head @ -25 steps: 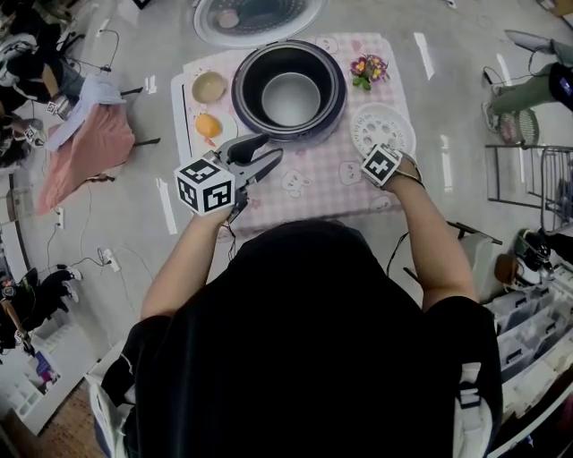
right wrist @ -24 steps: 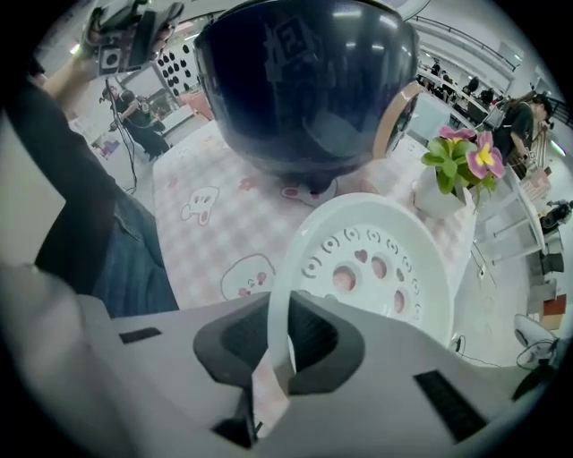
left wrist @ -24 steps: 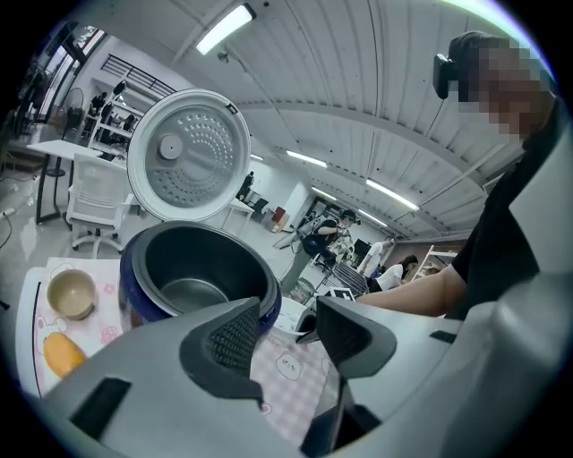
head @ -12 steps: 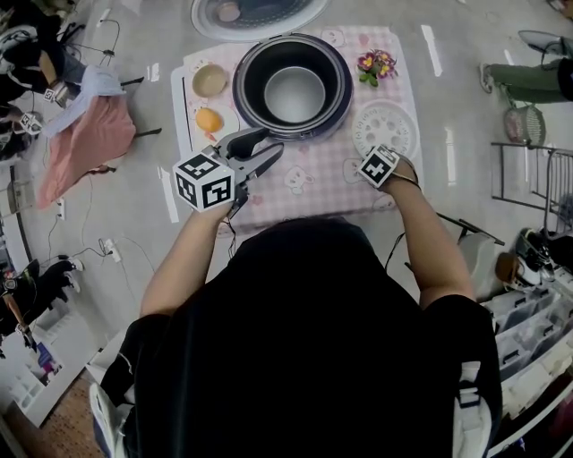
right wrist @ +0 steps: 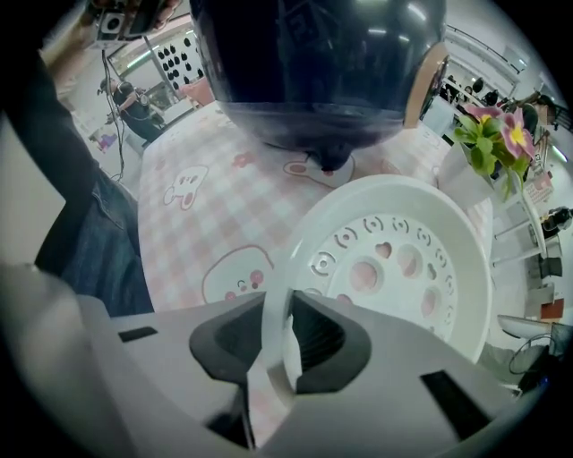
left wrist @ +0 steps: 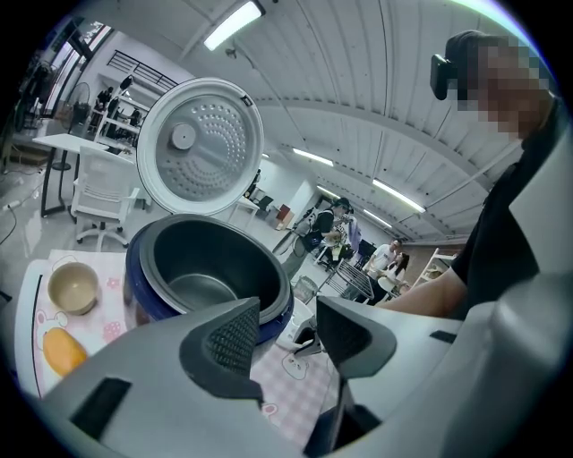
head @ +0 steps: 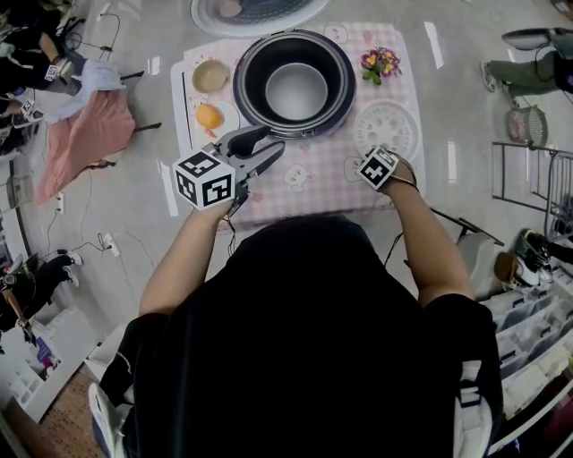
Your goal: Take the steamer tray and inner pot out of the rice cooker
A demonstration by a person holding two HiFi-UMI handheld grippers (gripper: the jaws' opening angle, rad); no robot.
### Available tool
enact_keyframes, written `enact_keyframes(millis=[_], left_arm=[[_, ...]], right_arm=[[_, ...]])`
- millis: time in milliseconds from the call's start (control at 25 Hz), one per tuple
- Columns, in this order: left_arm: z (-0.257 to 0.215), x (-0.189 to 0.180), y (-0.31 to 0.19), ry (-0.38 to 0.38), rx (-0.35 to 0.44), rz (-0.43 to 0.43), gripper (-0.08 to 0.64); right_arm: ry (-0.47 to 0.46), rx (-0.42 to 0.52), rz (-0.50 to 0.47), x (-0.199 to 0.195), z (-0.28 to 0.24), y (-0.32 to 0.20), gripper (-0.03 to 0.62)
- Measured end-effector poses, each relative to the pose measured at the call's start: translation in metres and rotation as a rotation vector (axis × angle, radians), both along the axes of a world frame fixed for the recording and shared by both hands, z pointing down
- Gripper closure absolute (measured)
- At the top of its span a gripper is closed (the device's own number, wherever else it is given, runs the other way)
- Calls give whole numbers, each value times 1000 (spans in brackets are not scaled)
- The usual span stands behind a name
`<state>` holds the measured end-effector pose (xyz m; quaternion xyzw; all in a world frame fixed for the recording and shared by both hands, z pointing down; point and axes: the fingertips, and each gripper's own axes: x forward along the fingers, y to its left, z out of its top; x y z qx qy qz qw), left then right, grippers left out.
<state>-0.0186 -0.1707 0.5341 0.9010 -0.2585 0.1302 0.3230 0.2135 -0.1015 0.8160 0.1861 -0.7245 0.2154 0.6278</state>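
Head view: steamer tray [head: 387, 125] out on the table [head: 313, 183], inner pot [head: 295, 89] not yet. The right hand-held gripper [right wrist: 282, 344] has just been opening round its rim; left hand-held gripper [left wrist: 286, 331] apart, empty

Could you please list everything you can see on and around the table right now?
rice cooker: one, navy, far middle of the table, lid raised
inner pot: one, dark grey, inside the cooker
steamer tray: one, white, on the table right of the cooker
flowers: one pot, pink and yellow, far right
bowl: one, beige, left of the cooker
orange item: one, nearer than the bowl
table: one, pink checked cloth
left gripper: grey, open, empty
right gripper: grey, jaws just been opening, steamer tray's rim between them
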Motion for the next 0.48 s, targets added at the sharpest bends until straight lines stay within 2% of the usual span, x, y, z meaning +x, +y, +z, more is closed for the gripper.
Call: enact_keyframes(millis=[280, 480], left_arm=[[-2, 1, -1, 7, 10, 2, 344], [-6, 0, -3, 20, 15, -1, 344]], right_arm=[[-11, 7, 18, 0, -1, 2, 511], [-13, 8, 26, -2, -11, 3, 440]])
